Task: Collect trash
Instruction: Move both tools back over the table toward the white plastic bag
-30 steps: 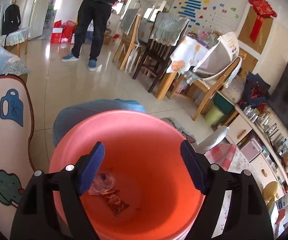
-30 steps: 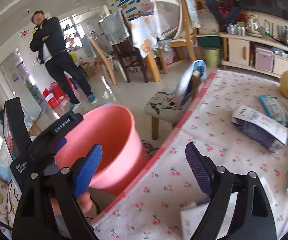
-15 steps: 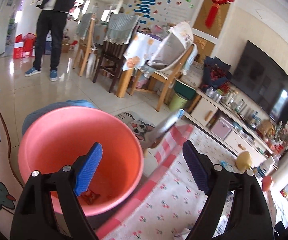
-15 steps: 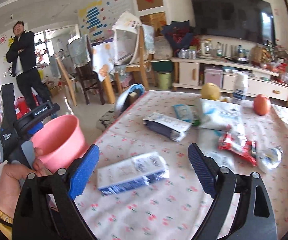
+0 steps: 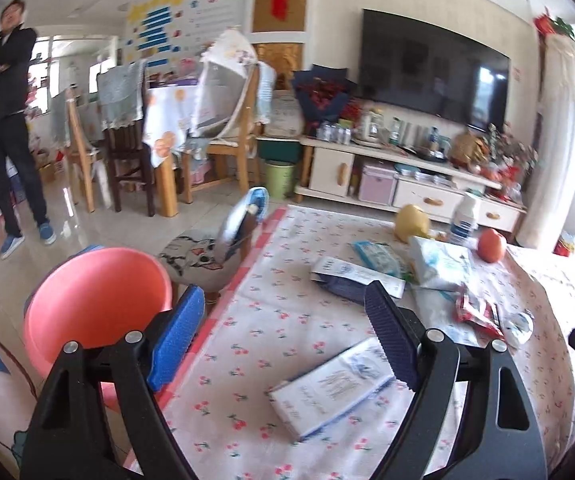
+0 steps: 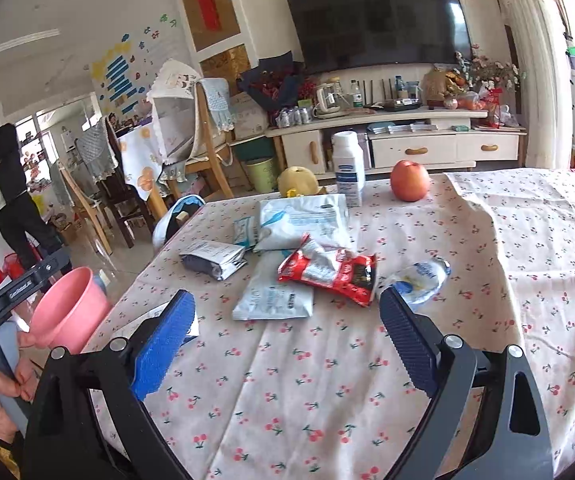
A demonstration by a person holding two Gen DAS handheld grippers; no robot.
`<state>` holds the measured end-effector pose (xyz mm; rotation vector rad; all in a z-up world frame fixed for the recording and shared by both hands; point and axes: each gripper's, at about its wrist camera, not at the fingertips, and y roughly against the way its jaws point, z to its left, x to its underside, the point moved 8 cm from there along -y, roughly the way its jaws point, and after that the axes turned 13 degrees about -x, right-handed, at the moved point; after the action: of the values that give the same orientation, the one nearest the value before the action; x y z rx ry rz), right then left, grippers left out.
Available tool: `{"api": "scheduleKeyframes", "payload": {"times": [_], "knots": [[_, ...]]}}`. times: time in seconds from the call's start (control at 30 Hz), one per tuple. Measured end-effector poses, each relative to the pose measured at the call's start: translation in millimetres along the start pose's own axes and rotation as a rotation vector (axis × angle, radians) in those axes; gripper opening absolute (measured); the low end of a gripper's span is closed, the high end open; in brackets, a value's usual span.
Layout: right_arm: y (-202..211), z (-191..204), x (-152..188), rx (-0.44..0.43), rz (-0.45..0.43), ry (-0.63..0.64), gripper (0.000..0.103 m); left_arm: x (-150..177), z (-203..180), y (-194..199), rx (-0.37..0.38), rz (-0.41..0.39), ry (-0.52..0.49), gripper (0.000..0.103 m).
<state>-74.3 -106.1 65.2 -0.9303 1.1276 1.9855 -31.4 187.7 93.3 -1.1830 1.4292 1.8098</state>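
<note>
A pink bucket (image 5: 95,304) stands on the floor left of the table, and is also in the right wrist view (image 6: 69,308). Trash lies on the cherry-print tablecloth (image 6: 367,380): a red snack wrapper (image 6: 327,272), a white packet (image 6: 275,300), a dark pouch (image 6: 213,258), a crumpled clear wrapper (image 6: 419,278) and a white-and-blue packet (image 5: 327,392). My left gripper (image 5: 283,312) hovers open over the table's near left edge, the white-and-blue packet just beyond its right finger. My right gripper (image 6: 287,320) faces the pile from short of it, its jaws opening with nothing between them.
At the table's far edge are a red apple (image 6: 409,180), a white bottle (image 6: 347,168), a yellow fruit (image 6: 297,180) and a large white bag (image 6: 303,220). A cushioned stool (image 5: 195,256) stands by the bucket. A person (image 5: 3,120) stands far left, near chairs.
Both views have swung right, from over the pink bucket to over the table. The bucket now sits at the left edge. The right jaws stand slightly wider.
</note>
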Motion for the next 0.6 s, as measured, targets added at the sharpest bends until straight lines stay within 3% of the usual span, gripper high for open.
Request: {"api": "scheduleKeyframes", "payload": {"times": [0.13,0.3,0.47,0.6], "knots": [[10,-37,-12,0.034,-0.016,-0.047,0.093,-4,-40,4,0.074,-0.005,-0.023,0.083],[10,-80,-22,0.102,0.000,-0.064,0.093,4,-106,-10,0.172,0.052,-0.099,0.083],[-3,-108,-35,0.122,0.022,-0.074,0.093,6,-164,-41,0.288,0.154,-0.094,0.083],[-25,-115,-40,0.129,0.066,-0.029,0.093,5,-195,-80,0.331,0.243,-0.073,0.083]]}}
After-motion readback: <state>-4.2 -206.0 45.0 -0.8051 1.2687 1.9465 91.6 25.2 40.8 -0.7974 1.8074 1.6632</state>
